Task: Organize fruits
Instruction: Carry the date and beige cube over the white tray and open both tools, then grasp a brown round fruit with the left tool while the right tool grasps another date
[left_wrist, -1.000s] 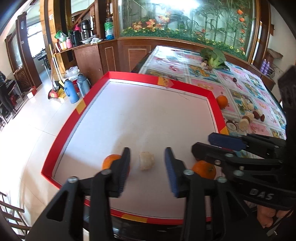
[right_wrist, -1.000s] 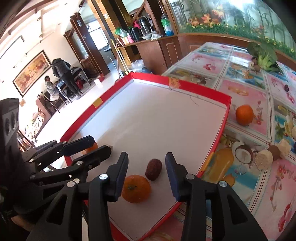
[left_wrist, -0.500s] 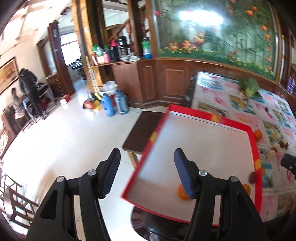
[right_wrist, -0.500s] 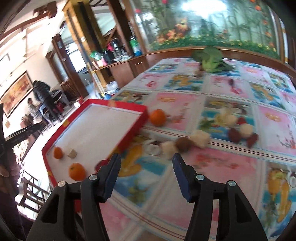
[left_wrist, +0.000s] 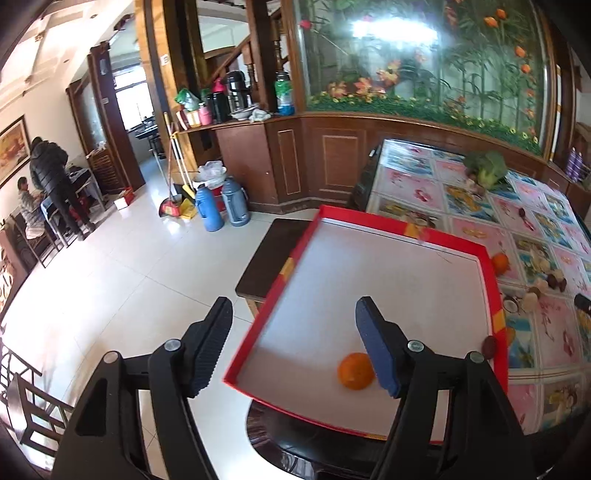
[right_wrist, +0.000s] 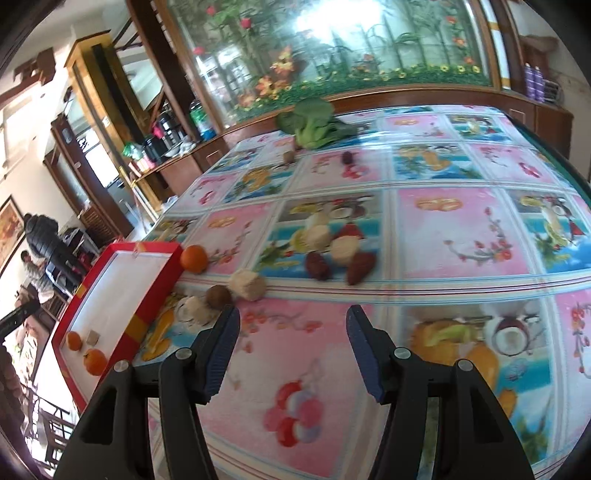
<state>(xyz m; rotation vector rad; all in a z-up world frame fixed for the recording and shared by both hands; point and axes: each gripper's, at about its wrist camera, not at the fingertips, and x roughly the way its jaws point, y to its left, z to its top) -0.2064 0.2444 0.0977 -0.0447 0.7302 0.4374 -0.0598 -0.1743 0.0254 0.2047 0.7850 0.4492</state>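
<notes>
My left gripper (left_wrist: 295, 350) is open and holds nothing. It hangs high over the near-left corner of the red tray (left_wrist: 267, 306). An orange (left_wrist: 354, 371) lies in the tray beside its right finger, and a dark date (left_wrist: 489, 347) sits at the tray's right rim. My right gripper (right_wrist: 293, 350) is open and holds nothing, above the fruit-print tablecloth (right_wrist: 461, 229). Ahead of it lie an orange (right_wrist: 194, 258), beige chunks (right_wrist: 247, 284), a brown round fruit (right_wrist: 218, 295) and dark dates (right_wrist: 317, 266). In the right wrist view the tray (right_wrist: 159, 284) holds two oranges (right_wrist: 95, 362) and a beige cube (right_wrist: 93, 336).
A green leafy vegetable (right_wrist: 314, 122) lies at the table's far end near two small dark fruits (right_wrist: 347, 157). The tray overhangs a dark stool (left_wrist: 266, 254) above tiled floor. Flasks (left_wrist: 208, 206) stand by a wooden cabinet. Two people (left_wrist: 51, 177) are at the far left.
Both grippers have drawn back and up from the tray and their jaws have widened. The left swung left over the tray corner. The right swung right over the tablecloth.
</notes>
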